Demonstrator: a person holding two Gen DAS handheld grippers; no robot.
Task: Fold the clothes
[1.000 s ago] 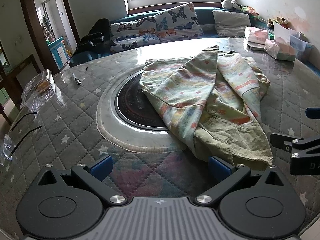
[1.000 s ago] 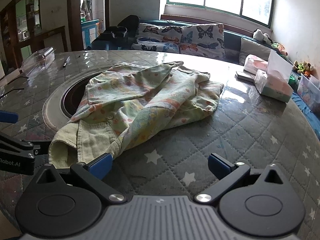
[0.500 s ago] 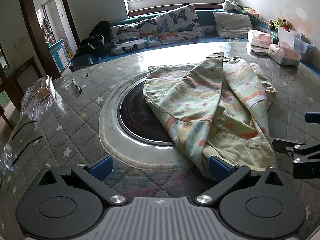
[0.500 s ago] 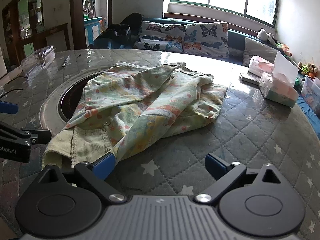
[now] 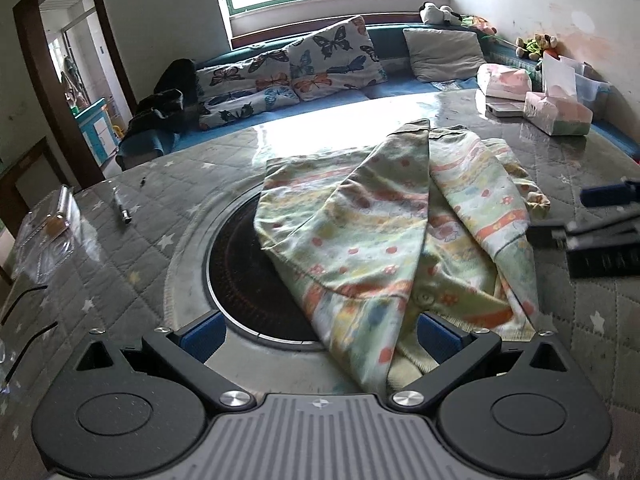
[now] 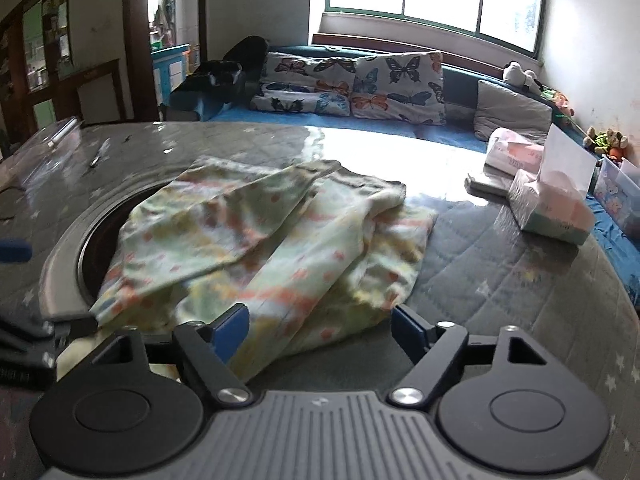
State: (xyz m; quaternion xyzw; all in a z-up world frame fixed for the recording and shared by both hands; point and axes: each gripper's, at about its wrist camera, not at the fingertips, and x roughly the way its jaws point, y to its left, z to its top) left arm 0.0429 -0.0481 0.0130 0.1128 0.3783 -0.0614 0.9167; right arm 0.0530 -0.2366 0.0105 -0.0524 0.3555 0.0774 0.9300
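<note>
Both claws stood wide and empty at the garment's near hem, the left claw (image 5: 316, 330) and the right claw (image 6: 320, 328) side by side (the right perhaps nearer), while the garment (image 5: 392, 236) stretched away across the worktop (image 5: 120, 264) toward the window.

Black linkages, blue fingers (image 5: 202, 335), silver screws.

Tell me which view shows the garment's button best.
The left wrist view. The button sits sharp and unobstructed on the garment, just ahead of the left tool. In the right wrist view the garment is motion-blurred, and I cannot pick out any button there.
</note>
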